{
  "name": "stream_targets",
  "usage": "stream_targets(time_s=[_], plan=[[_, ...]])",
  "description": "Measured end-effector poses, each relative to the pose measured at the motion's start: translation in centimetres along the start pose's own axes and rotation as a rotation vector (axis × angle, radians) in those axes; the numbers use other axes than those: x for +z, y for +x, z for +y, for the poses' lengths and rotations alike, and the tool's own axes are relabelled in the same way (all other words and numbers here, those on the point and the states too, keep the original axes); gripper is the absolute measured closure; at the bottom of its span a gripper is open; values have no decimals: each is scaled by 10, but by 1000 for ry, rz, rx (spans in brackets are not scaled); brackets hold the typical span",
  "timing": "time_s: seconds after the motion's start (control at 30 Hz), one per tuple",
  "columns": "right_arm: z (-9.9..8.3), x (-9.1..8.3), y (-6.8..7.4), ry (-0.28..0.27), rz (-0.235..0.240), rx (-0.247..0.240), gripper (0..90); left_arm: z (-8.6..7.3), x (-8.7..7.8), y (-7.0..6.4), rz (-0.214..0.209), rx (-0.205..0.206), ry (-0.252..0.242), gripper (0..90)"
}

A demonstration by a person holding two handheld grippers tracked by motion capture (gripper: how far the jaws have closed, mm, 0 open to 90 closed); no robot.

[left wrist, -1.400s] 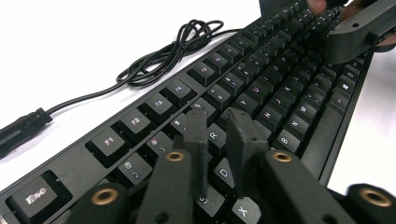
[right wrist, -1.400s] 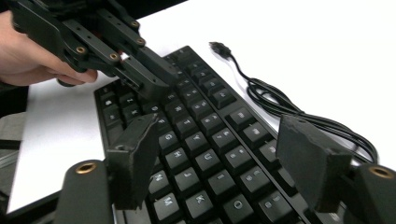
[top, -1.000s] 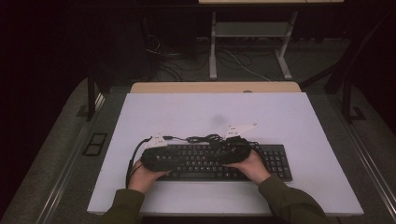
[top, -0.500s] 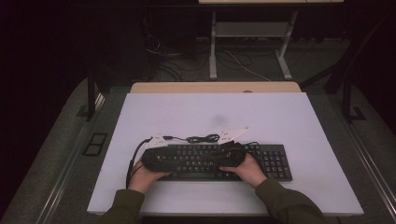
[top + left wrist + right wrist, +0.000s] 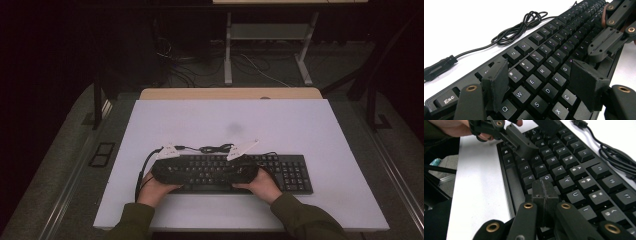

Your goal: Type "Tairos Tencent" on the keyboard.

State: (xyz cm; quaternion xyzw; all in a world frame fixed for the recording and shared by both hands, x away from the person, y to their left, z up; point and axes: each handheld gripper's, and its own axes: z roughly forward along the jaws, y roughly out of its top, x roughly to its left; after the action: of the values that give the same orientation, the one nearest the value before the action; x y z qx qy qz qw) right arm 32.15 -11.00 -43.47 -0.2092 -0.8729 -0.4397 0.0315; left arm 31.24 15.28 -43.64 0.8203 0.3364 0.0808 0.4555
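A black keyboard (image 5: 290, 172) lies near the front of the white table (image 5: 225, 120). Both hands hold their grippers low over its left half, pointing at each other. My left gripper (image 5: 541, 87) stands open above the Q, W, E and S, D keys, with nothing between its pads (image 5: 496, 82). My right gripper (image 5: 544, 195) is shut, its pads pressed together just over the keys around H; I cannot tell whether it touches one. From above, the left gripper (image 5: 192, 172) and the right gripper (image 5: 227, 172) sit close together.
The keyboard's black cable (image 5: 524, 27) lies coiled on the table behind the keyboard, ending in a plug (image 5: 439, 66). A wooden strip (image 5: 230, 93) borders the table's far edge. Dark floor with a metal stand (image 5: 265, 45) lies beyond.
The right hand and its gripper have slid left along the keyboard toward the left gripper. The left hand has stayed about where it was.
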Motion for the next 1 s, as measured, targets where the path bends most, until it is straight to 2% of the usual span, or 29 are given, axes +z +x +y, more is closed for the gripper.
stream_targets(time_s=[0.67,1.0], plan=[[-3,6,0,48,-17,-2,892,0,-1,1,11,6,2,305],[-3,6,0,46,-14,1,892,0,-1,1,12,10,2,304]])
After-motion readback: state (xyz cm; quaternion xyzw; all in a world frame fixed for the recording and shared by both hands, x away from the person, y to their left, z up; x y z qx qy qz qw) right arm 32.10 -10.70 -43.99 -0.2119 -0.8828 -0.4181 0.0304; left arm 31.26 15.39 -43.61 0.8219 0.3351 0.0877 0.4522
